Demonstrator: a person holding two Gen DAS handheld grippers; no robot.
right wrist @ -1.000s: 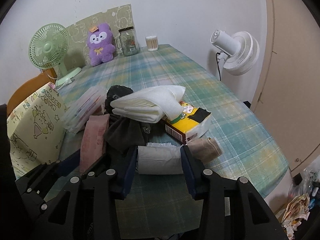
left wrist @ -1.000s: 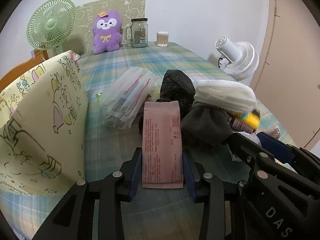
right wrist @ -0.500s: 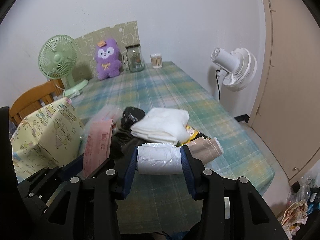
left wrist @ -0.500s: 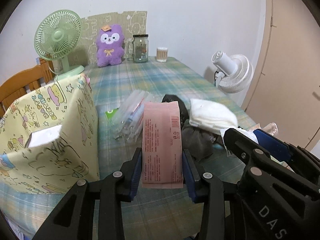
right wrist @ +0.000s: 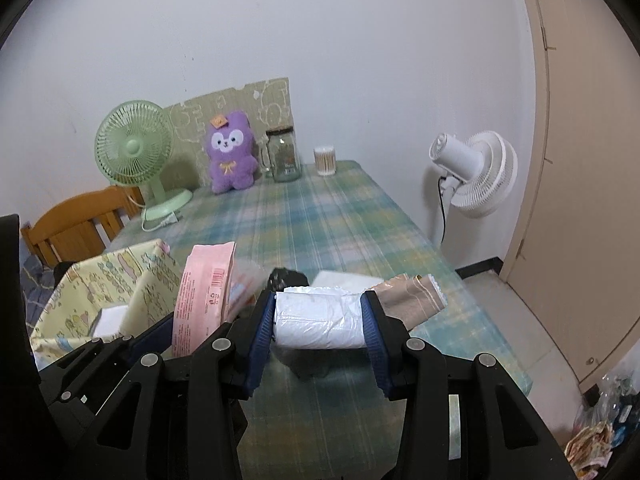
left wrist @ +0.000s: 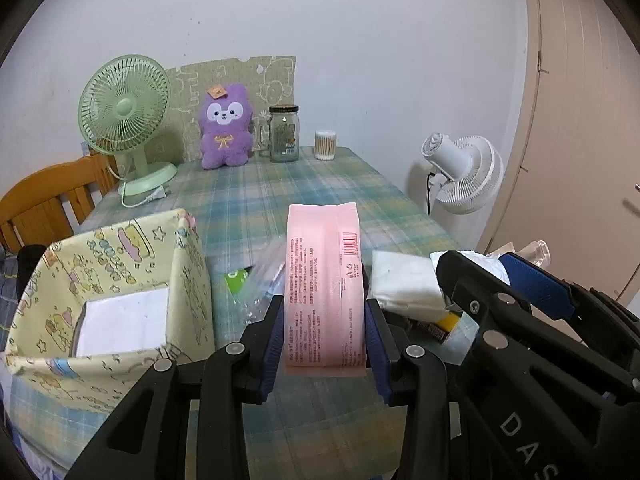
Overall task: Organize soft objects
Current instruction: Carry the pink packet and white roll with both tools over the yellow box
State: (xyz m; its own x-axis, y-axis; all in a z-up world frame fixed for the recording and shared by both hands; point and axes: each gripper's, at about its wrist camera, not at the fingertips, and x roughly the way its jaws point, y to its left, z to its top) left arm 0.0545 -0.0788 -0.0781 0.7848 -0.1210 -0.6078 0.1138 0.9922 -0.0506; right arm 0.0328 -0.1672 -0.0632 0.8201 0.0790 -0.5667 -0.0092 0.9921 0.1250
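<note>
Left tool [left wrist: 325, 330] clamped on the flat pink plastic packet [left wrist: 323, 280], long axis pointing forward, yellow cartoon-print fabric bin [left wrist: 120, 280] just to its left; right tool [right wrist: 319, 322] grips the white plastic-bag roll [right wrist: 318, 322] crosswise

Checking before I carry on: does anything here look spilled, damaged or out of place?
Nothing stands out. The left gripper holds the pink flat packet, the right gripper the white plastic roll; neither looks torn.

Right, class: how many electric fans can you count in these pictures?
2. The green fan stands on the table at its far left, beside the purple plush toy. The white fan stands off the table's right edge. Others may be hidden.
</note>
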